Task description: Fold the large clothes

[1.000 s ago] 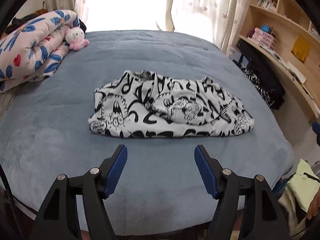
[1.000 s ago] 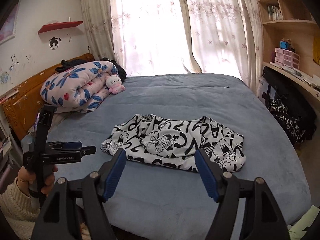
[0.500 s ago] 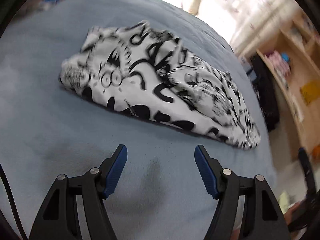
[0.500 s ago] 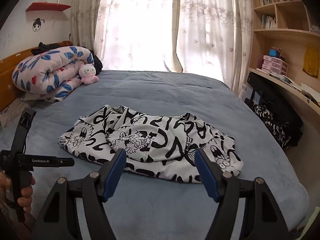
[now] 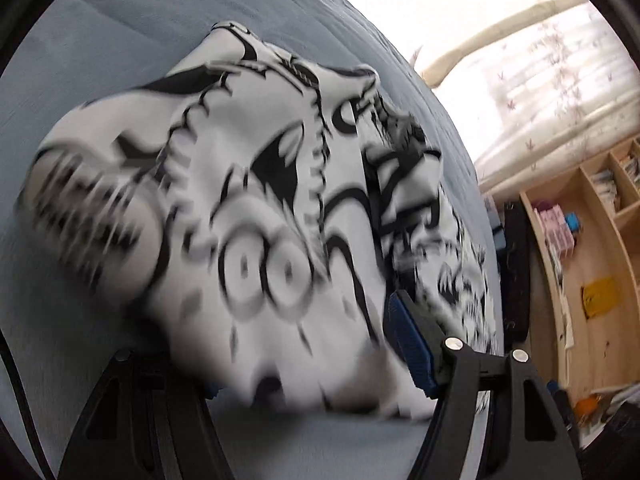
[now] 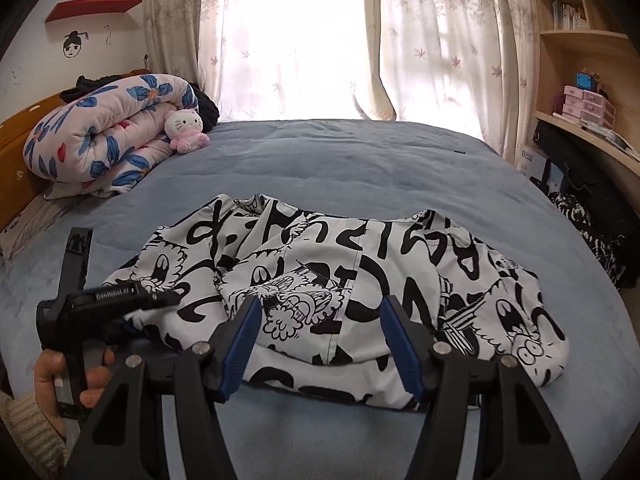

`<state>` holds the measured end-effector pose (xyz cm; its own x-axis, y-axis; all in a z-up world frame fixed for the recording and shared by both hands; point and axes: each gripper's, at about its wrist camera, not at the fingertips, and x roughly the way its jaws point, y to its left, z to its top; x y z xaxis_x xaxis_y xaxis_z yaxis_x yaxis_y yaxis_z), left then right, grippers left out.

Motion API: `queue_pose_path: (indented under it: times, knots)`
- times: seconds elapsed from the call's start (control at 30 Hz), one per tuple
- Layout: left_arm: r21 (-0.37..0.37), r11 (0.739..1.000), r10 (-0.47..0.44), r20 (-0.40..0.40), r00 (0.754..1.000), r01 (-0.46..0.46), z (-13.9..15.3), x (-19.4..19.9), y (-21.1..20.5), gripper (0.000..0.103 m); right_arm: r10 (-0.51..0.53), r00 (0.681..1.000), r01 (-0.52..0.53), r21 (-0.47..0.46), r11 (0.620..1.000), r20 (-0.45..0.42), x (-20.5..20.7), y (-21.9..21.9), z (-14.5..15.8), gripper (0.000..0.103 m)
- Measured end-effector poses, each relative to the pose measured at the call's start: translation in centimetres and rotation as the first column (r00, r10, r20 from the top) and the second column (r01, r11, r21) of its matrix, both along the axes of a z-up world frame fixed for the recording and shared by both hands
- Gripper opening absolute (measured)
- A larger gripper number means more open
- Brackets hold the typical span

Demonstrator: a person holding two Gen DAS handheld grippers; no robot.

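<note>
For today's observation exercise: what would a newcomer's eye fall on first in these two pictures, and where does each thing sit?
First the black-and-white cartoon-print garment, crumpled in the middle of the blue bed. Next the two grippers at its near edge: the left gripper has cloth between its jaws, and the right gripper, whose jaws have just been closing, frames the near hem. Behind, a rolled floral quilt lies by the headboard with a pink plush cat against it.
</note>
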<state>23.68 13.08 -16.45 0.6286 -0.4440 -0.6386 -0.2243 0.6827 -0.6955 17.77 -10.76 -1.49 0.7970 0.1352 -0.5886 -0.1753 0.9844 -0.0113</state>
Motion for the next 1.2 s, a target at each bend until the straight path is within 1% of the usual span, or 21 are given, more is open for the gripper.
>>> queue_pose_path:
  times: [0.07, 0.1, 0.17, 0.23, 0.3, 0.37, 0.43, 0.5, 0.53, 0.57, 0.63, 0.77, 0.87, 0.9, 0.93, 1.0, 1.03, 1.07, 1.13, 1.17, 1.2]
  knots:
    - [-0.018, 1.000, 0.013, 0.013, 1.000, -0.012, -0.1, 1.6, 0.5, 0.067, 0.000, 1.000, 0.000, 0.002, 1.000, -0.013, 1.5, 0.1, -0.5, 0.058]
    - [-0.022, 1.000, 0.019, 0.020, 1.000, -0.018, 0.0, 2.1, 0.7, 0.067, -0.004, 1.000, 0.004, 0.004, 1.000, -0.018, 2.6, 0.1, -0.7, 0.055]
    - [-0.021, 0.999, 0.045, 0.038, 0.998, -0.044, 0.2, 3.1, 0.9, 0.061, -0.012, 1.000, 0.012, 0.014, 1.000, -0.029, 4.5, 0.0, -0.9, 0.050]
    - [0.015, 0.998, 0.062, 0.053, 0.997, -0.063, 0.4, 3.5, 0.7, 0.038, -0.030, 0.998, 0.031, 0.017, 0.999, -0.051, 6.9, 0.3, -1.3, 0.040]
    - [0.077, 0.994, 0.072, 0.068, 0.995, -0.077, 0.8, 3.5, 0.3, 0.025, -0.038, 0.996, 0.040, 0.027, 0.999, -0.077, 9.2, 0.6, -2.0, 0.026]
    - [0.158, 0.984, 0.067, 0.099, 0.993, -0.082, 1.8, 3.3, -0.3, 0.018, -0.043, 0.994, 0.046, 0.019, 0.999, -0.102, 11.2, 1.4, -3.0, 0.017]
    - [0.262, 0.961, 0.052, 0.144, 0.988, -0.089, 3.4, 2.7, -1.5, 0.014, -0.039, 0.991, 0.040, 0.005, 0.999, -0.127, 12.4, 2.4, -4.5, 0.017]
    - [0.375, 0.921, 0.029, 0.206, 0.978, -0.106, 5.4, 2.0, -3.0, 0.011, -0.023, 0.980, 0.025, 0.009, 1.000, -0.196, 13.3, 3.2, -6.6, 0.013]
    - [0.436, 0.892, 0.005, 0.247, 0.969, -0.116, 6.7, 1.6, -4.3, 0.010, -0.015, 0.968, 0.017, 0.007, 1.000, -0.252, 13.5, 3.5, -8.3, 0.013]
    - [0.463, 0.878, -0.011, 0.271, 0.963, -0.120, 7.6, 1.2, -5.0, 0.010, -0.018, 0.962, 0.019, 0.004, 1.000, -0.273, 13.5, 3.6, -9.2, 0.012]
    - [0.496, 0.861, -0.049, 0.308, 0.950, -0.116, 9.2, 0.9, -6.5, 0.009, -0.015, 0.963, 0.029, 0.048, 0.998, -0.270, 12.9, 3.2, -10.6, 0.012]
    - [0.588, 0.801, -0.148, 0.370, 0.917, -0.108, 12.4, 0.8, -10.6, 0.009, 0.012, 0.951, 0.045, 0.178, 0.983, -0.308, 12.5, 1.4, -10.7, 0.012]
    - [0.630, 0.773, -0.232, 0.393, 0.890, -0.077, 14.4, 0.6, -13.7, 0.009, 0.049, 0.946, 0.031, 0.238, 0.971, -0.321, 11.6, 0.4, -10.6, 0.012]
    - [0.652, 0.755, -0.263, 0.395, 0.880, -0.066, 15.1, 0.3, -14.8, 0.009, 0.073, 0.941, 0.023, 0.276, 0.961, -0.331, 11.0, -0.2, -10.5, 0.012]
    - [0.686, 0.726, -0.309, 0.392, 0.867, -0.052, 15.8, 0.7, -16.8, 0.009, 0.087, 0.938, 0.021, 0.306, 0.952, -0.336, 10.4, -0.7, -10.3, 0.012]
    - [0.720, 0.693, -0.367, 0.388, 0.845, -0.029, 16.6, 0.7, -19.5, 0.009, 0.128, 0.932, 0.021, 0.404, 0.915, -0.339, 8.6, -2.7, -9.3, 0.011]
    - [0.738, 0.674, -0.409, 0.384, 0.828, -0.010, 16.9, 0.9, -21.5, 0.009, 0.119, 0.935, 0.038, 0.426, 0.904, -0.335, 7.7, -3.8, -8.8, 0.011]
    - [0.746, 0.666, -0.431, 0.381, 0.818, 0.003, 17.1, 0.8, -22.8, 0.009, 0.087, 0.940, 0.068, 0.429, 0.901, -0.330, 6.6, -5.1, -8.3, 0.011]
    - [0.768, 0.639, -0.489, 0.364, 0.793, 0.042, 17.1, 1.3, -26.6, 0.009, -0.027, 0.953, 0.147, 0.386, 0.911, -0.300, 3.7, -8.5, -7.0, 0.011]
    - [0.772, 0.634, -0.505, 0.359, 0.785, 0.055, 17.0, 1.4, -28.0, 0.009, -0.087, 0.955, 0.190, 0.357, 0.914, -0.285, 2.5, -10.2, -6.5, 0.011]
    - [0.777, 0.625, -0.528, 0.347, 0.775, 0.078, 16.7, 1.7, -29.9, 0.009, -0.184, 0.946, 0.263, 0.302, 0.916, -0.267, 0.9, -12.4, -6.0, 0.011]
